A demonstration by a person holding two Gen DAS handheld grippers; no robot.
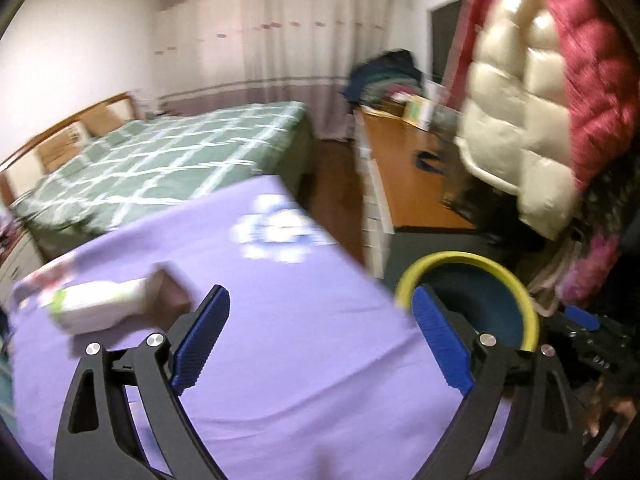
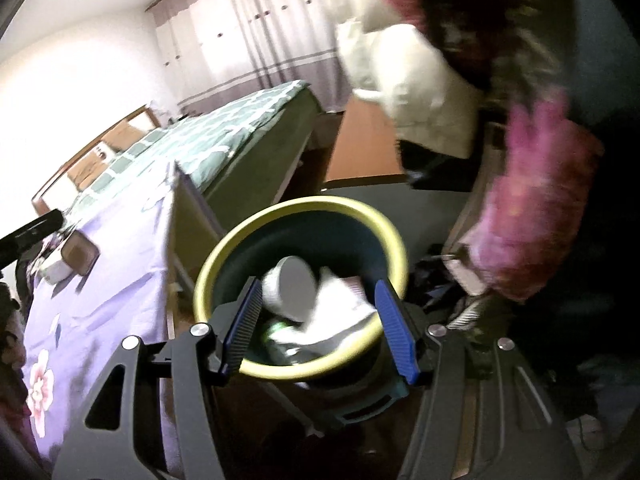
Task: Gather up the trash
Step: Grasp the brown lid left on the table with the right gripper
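A dark bin with a yellow rim (image 2: pixel 304 202) stands on the floor beside the table's right edge. Inside it lie a white paper cup (image 2: pixel 292 292), crumpled white paper (image 2: pixel 344 312) and something green. My right gripper (image 2: pixel 316 286) hangs open just above the bin's mouth, and its pads press on nothing. My left gripper (image 1: pixel 320 294) stands wide open over the purple tablecloth (image 1: pixel 304 360), empty. To its left on the cloth lie a white bottle with a green label (image 1: pixel 96 304) and a brown box (image 1: pixel 172 296). The bin's rim (image 1: pixel 468 258) shows to the right of the left gripper.
A bed with a green checked cover (image 1: pixel 160 156) fills the room behind the table. A wooden desk (image 1: pixel 404 168) with piled clothes and boxes is at the back right. White and red padded jackets (image 1: pixel 528 100) hang close above the bin. Curtains cover the far wall.
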